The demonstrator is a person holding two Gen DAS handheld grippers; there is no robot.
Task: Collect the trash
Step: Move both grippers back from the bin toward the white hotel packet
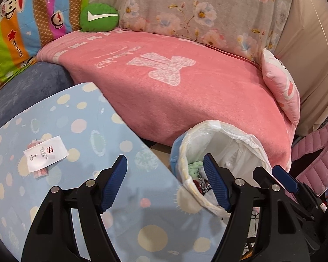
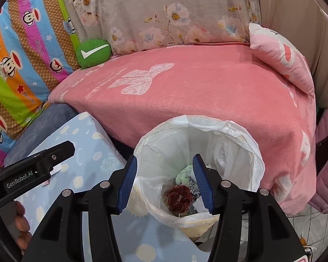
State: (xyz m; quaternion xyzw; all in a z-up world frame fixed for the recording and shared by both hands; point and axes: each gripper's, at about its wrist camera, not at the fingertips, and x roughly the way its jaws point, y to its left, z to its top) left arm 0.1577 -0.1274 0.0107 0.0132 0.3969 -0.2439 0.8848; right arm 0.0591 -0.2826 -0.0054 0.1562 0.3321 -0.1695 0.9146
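Two grippers show wide, empty jaws over the scene. Taking the trash bin (image 2: 199,166) as the landmark, the right gripper (image 2: 165,185) hangs directly above its mouth, blue pads spread well apart with nothing between them and nothing touching them; its left pad sits over the bin's near-left rim and its right pad over the interior. The left gripper (image 1: 165,183) hovers to the left of the bin (image 1: 218,163), straddling the edge of the blue spotted table (image 1: 81,196): its fingers are just as widely parted and hold nothing, the left one above the tabletop, the right one above the bin's opening.

The bin is lined with a white plastic bag (image 2: 236,139) folded loosely over its rim, standing on the floor against the front of the pink blanket (image 2: 185,91). Inside it lie a dark red crumpled clump (image 2: 178,198), a pale green wad (image 2: 185,173) and some patterned scraps.

Well left of the bin, on the table, lies a white paper slip (image 1: 46,154) with a red printed mark, resting flat on top of a reddish-pink wrapper (image 1: 40,172) that peeks out beneath it. Neither gripper touches these.

Behind the bin, at the far left corner of the blanket, sits a green round cushion (image 2: 93,53) with a white tick
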